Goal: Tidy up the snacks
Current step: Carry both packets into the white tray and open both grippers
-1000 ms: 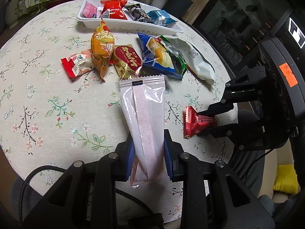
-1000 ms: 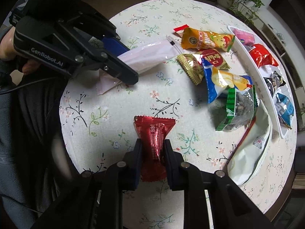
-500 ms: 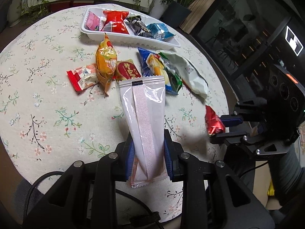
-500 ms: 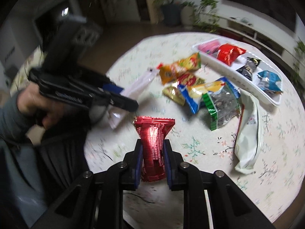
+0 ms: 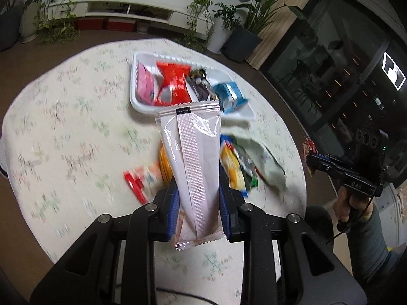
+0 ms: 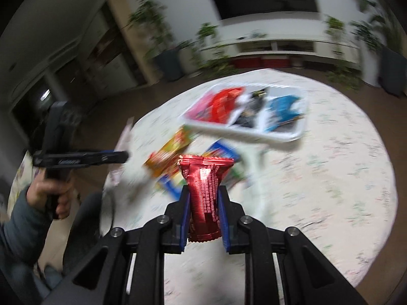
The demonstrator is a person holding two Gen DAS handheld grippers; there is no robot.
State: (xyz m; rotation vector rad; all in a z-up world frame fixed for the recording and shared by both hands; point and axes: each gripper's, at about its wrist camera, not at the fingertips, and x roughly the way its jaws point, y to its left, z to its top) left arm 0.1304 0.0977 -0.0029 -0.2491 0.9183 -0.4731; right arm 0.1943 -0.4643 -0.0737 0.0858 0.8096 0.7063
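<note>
Above the round table [image 5: 63,132], with its cream floral cloth, both grippers are held in the air, each with a snack. The left gripper [image 5: 198,204] has its blue pads pressed against the sides of a long white packet [image 5: 193,157]: glossy, crinkled film, flat, with a ribbed seam down its middle and a small black strip at its far end. Its long axis runs straight along the fingers, the far end pointing at the white tray [image 5: 142,106] and overlapping the tray's near rim in this view. The right gripper [image 6: 203,200] pinches a red foil packet [image 6: 204,190], pleated and shiny, with white print and a crimped top edge; it too points toward the tray [image 6: 279,137].

The tray is a shallow white rectangle with rounded corners, sitting on the far side of the table. It holds a pink packet [image 5: 143,86], a red packet [image 5: 174,82], a dark one [image 5: 199,86] and a blue one [image 5: 230,96], side by side; the pictures do not show bare floor between them clearly.

On the near side of the tray, loose bags lie in a blurred cluster: a red-and-white wrapper [image 5: 140,180], an orange bag [image 5: 164,165], a blue-and-yellow bag [image 5: 232,167] and a pale crumpled bag [image 5: 267,160]. Left of the tray the cloth is bare to the table edge.
</note>
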